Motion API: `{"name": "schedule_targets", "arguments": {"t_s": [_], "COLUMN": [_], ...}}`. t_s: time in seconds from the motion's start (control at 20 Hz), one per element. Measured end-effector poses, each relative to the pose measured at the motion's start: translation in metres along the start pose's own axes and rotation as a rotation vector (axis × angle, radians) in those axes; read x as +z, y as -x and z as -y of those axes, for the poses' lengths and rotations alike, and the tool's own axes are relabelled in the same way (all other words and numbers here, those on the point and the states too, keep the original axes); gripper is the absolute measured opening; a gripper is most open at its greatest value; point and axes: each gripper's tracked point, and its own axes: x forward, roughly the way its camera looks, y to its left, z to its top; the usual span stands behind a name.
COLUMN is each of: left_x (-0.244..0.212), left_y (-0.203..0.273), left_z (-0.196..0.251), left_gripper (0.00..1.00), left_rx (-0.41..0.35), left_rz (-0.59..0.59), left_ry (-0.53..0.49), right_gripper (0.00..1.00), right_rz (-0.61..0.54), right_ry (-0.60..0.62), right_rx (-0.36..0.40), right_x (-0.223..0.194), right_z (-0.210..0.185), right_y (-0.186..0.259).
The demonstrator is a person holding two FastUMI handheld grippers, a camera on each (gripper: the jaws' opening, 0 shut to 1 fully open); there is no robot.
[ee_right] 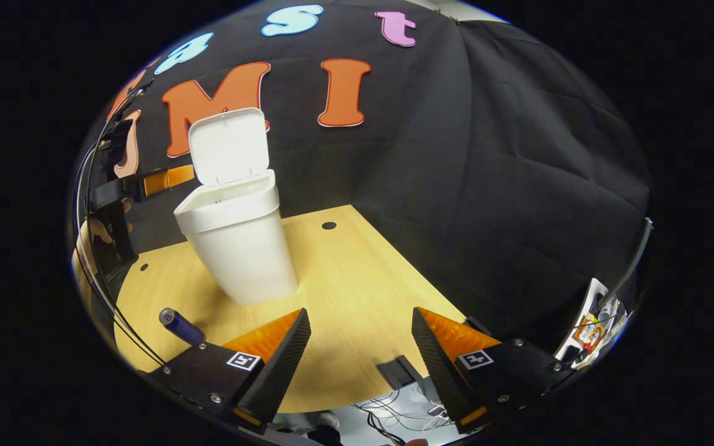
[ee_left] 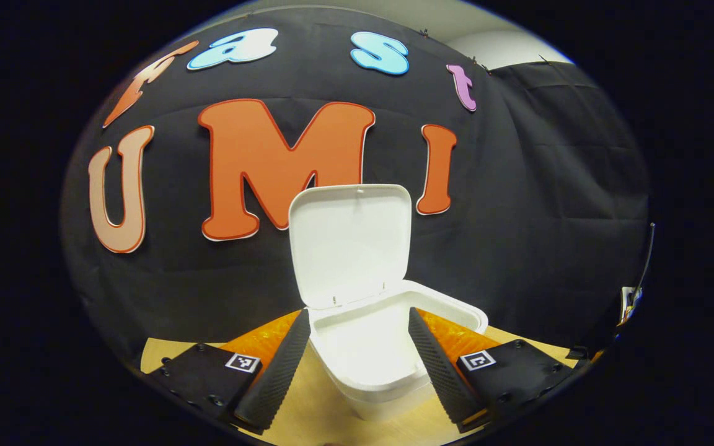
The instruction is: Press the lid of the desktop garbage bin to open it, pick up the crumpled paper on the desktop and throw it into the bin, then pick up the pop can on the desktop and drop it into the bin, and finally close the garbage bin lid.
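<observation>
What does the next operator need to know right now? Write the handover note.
Left gripper: open, empty, held above the bin, looking into it.
Right gripper: open, empty, over the table's near edge.
Bin: upright on the table, lid standing open.
Can: lying on the table, near the right gripper's left finger.
Paper: can't tell whether it is in the bin.
Done: lid opened.
Left: bin the can, close the lid.
</observation>
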Motion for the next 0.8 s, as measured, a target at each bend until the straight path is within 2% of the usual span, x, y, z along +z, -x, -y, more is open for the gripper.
{"name": "schedule_targets", "arguments": {"t_s": [0.4,0.8], "left_x": [-0.003,-0.021], "left_y": [0.047,0.111], "left_z": [-0.079,-0.176], "left_gripper": [1.00,1.00], "left_rx": [0.136,0.296], "left_rz": [0.015,-0.008], "left_ry": [0.045,0.056], "right_gripper": [1.00,1.00], "right_rz": [0.010,-0.011], "right_ry": [0.083,0.195], "right_rx": [0.126,0.283], "right_x": [0.010,0.006], "right_z": [-0.068,-0.165], "right_y": [-0.008,-0.012]}}
